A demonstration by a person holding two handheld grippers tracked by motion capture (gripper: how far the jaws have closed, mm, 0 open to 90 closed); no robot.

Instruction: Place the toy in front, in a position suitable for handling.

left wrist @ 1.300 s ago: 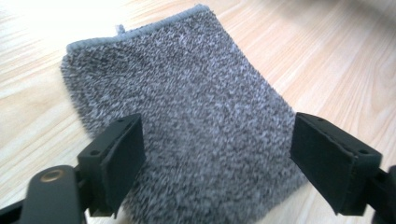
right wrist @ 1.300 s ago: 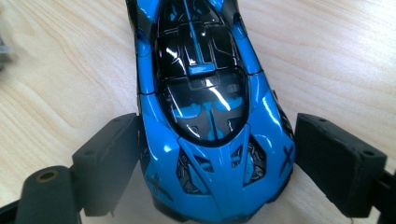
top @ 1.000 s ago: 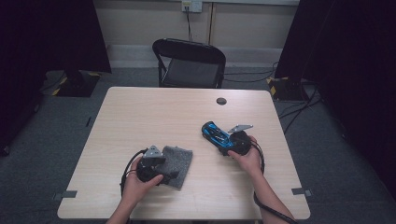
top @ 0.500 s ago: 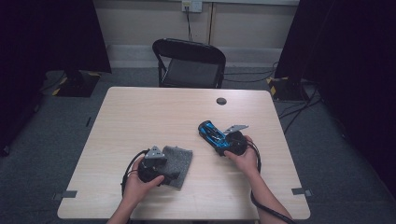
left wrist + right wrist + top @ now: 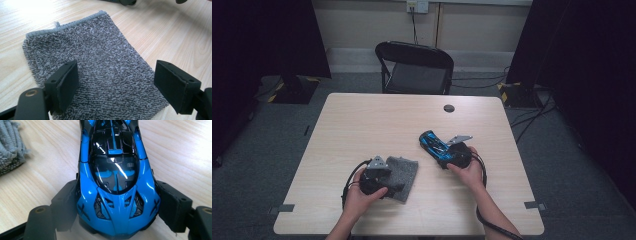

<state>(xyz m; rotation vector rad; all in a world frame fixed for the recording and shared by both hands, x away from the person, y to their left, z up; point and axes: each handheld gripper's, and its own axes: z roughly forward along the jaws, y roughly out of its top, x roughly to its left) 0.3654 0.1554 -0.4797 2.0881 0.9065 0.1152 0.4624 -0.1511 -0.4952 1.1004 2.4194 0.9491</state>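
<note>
While the left tool (image 5: 115, 85) gapes over the cloth (image 5: 95, 65), the right tool (image 5: 117, 207) clamps the car (image 5: 116, 182).

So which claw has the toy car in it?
The right claw: the blue toy car sits between its jaws. The left claw is open above the grey cloth.

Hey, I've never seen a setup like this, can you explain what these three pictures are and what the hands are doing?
A person sits at a wooden table, holding a hand-operated claw in each hand. One picture looks down from above; the other two come from cameras riding on each claw. The left claw hangs with its jaws apart over a grey towel that lies flat. The right claw has its jaws against both sides of a blue toy car; they have just been closing on it. An empty chair stands behind.
</note>
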